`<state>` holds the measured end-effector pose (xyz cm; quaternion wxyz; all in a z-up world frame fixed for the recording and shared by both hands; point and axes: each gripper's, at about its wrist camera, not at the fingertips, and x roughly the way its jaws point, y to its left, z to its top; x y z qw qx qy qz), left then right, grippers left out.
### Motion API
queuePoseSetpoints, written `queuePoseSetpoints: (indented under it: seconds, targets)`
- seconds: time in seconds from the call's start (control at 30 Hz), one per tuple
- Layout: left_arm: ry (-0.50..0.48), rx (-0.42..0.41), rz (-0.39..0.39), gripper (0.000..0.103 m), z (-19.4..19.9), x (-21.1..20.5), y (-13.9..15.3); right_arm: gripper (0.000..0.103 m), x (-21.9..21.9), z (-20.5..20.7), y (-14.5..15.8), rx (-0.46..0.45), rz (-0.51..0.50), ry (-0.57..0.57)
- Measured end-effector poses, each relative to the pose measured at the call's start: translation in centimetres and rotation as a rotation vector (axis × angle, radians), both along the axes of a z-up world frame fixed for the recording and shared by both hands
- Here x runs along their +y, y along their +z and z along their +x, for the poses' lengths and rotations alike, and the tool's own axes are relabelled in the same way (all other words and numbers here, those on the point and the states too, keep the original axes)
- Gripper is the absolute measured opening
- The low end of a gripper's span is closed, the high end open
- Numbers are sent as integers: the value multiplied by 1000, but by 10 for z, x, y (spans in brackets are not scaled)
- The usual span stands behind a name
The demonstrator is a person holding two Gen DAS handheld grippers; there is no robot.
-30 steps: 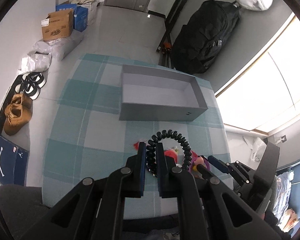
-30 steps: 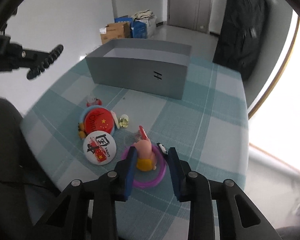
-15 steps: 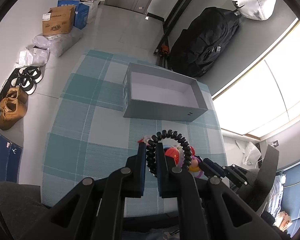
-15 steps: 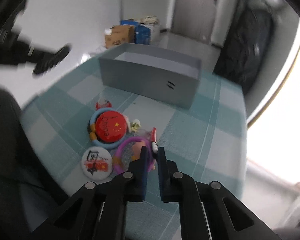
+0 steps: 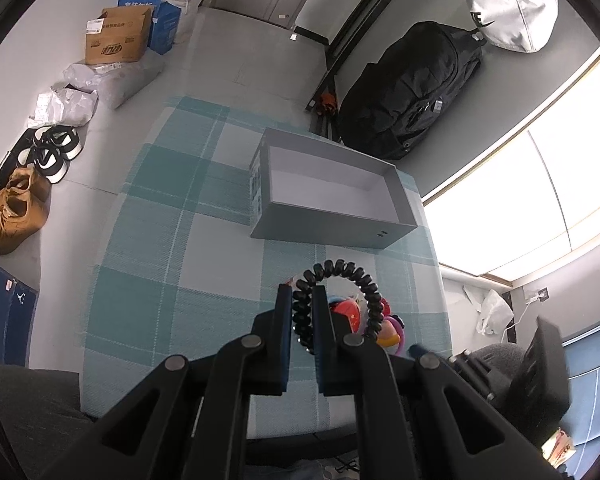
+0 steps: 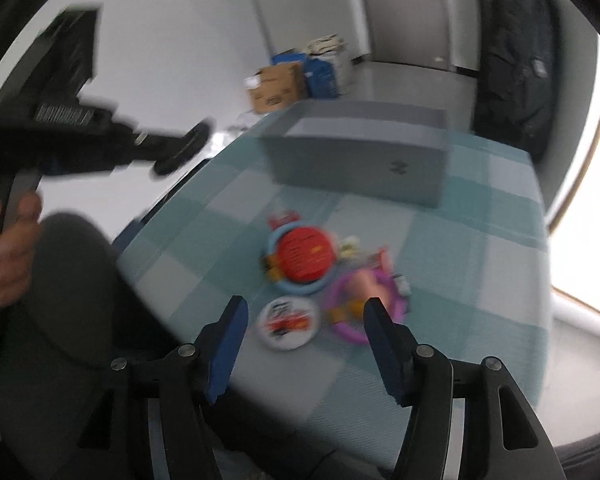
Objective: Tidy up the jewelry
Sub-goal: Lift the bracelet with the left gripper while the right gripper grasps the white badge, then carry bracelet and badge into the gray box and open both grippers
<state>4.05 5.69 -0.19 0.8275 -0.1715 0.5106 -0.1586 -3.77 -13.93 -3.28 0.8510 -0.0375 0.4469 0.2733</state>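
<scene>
My left gripper (image 5: 302, 294) is shut on a black spiral hair tie (image 5: 340, 270), held up over the checked table; it also shows blurred in the right wrist view as the left gripper (image 6: 188, 140). The grey open box (image 5: 328, 200) stands farther back, empty inside. My right gripper (image 6: 304, 308) hangs above the table's near edge with its jaws opening and nothing between them. Below it lie a white badge (image 6: 290, 322), a red badge in a blue ring (image 6: 306, 256) and a purple ring with a pink figure (image 6: 362, 292). The right wrist view is blurred.
A black backpack (image 5: 412, 92) and a grey bag (image 5: 508, 4) stand behind the table. Cardboard boxes (image 5: 118, 38) and shoes (image 5: 18, 208) lie on the floor to the left. A person's hand (image 6: 8, 256) grips the left tool. A bright window (image 5: 540, 184) is on the right.
My right gripper shut beside the purple ring, then opened wide and drew back toward the table's near edge, leaving the ring on the table. The left gripper kept the hair tie and tilted slightly.
</scene>
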Motion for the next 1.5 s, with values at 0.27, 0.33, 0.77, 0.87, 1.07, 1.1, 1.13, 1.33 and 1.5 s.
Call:
queuePoseSetpoints:
  seconds: [0.27, 0.33, 0.77, 0.87, 1.07, 1.1, 1.13, 1.33, 1.5]
  targets:
    - [18, 4, -9, 5, -1, 11, -2, 58, 22, -2, -23, 86, -55, 10]
    - [19, 4, -14, 5, -1, 12, -2, 59, 24, 4, -31, 118, -66, -9]
    - [18, 8, -20, 5, 1, 17, -1, 42, 49, 4, -37, 0, -205, -24]
    - [18, 5, -19, 5, 1, 17, 1, 42, 44, 3, -30, -6, -171, -26]
    - [16, 8, -22, 5, 8, 15, 2, 42, 24, -1, -1, 11, 37, 5]
    - [14, 6, -21, 5, 11, 14, 4, 42, 19, 1, 7, 8, 82, 1]
    - [11, 3, -20, 5, 13, 12, 5, 42, 14, 3, 13, 4, 109, -8]
    - [-16, -20, -14, 5, 42, -5, 15, 42, -9, 48, 58, -35, 256, -61]
    - [-38, -35, 17, 5, 75, -24, 18, 42, -24, 107, 78, -61, 282, -104]
